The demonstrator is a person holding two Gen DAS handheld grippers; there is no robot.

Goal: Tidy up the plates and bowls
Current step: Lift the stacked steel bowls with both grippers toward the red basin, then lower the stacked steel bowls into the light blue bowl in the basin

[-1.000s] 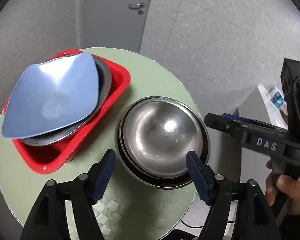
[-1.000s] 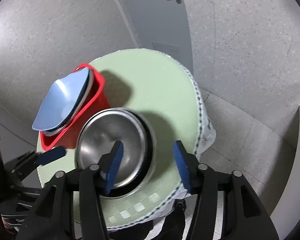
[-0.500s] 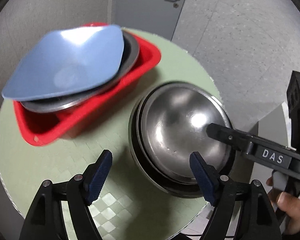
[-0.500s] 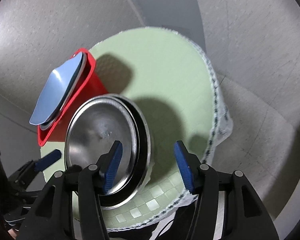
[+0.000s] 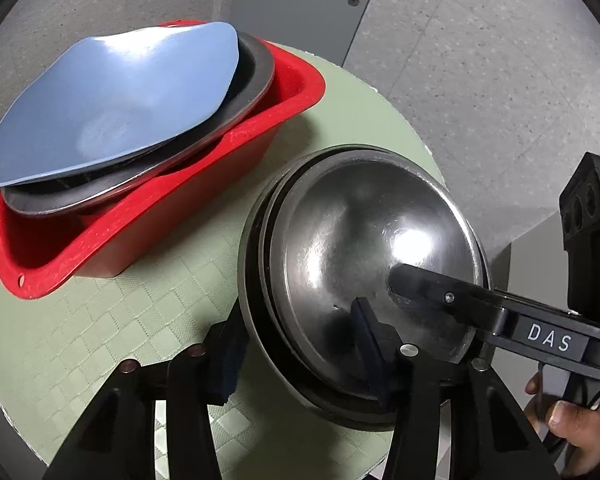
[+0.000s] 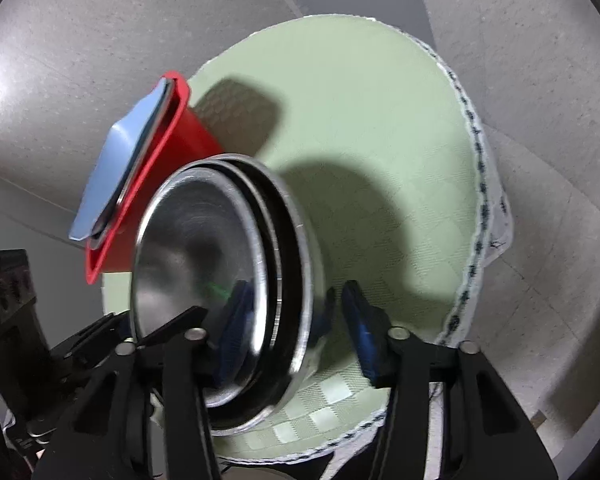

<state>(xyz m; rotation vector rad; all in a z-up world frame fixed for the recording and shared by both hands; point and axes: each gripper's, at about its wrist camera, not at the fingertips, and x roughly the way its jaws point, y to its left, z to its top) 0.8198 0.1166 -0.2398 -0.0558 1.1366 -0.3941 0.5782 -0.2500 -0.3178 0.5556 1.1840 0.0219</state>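
A stack of steel bowls stands on the round green table. My left gripper straddles the stack's near rim, one pad outside the wall and one inside the top bowl. Its jaws are closing, and I see no firm press. My right gripper straddles the opposite rim, also closing; a gap shows between its outer pad and the bowl wall. One of its fingers reaches into the bowl. Behind, a blue plate lies on a steel dish in a red basin.
The bowls stand close to the table's edge, with grey floor beyond. The red basin nearly touches the stack. A grey door is at the back. A person's hand holds the right gripper's handle.
Both grippers have sunk toward the bowls and their jaws have narrowed. The left one, wide and in front of the stack before, now has the rim between its pads.
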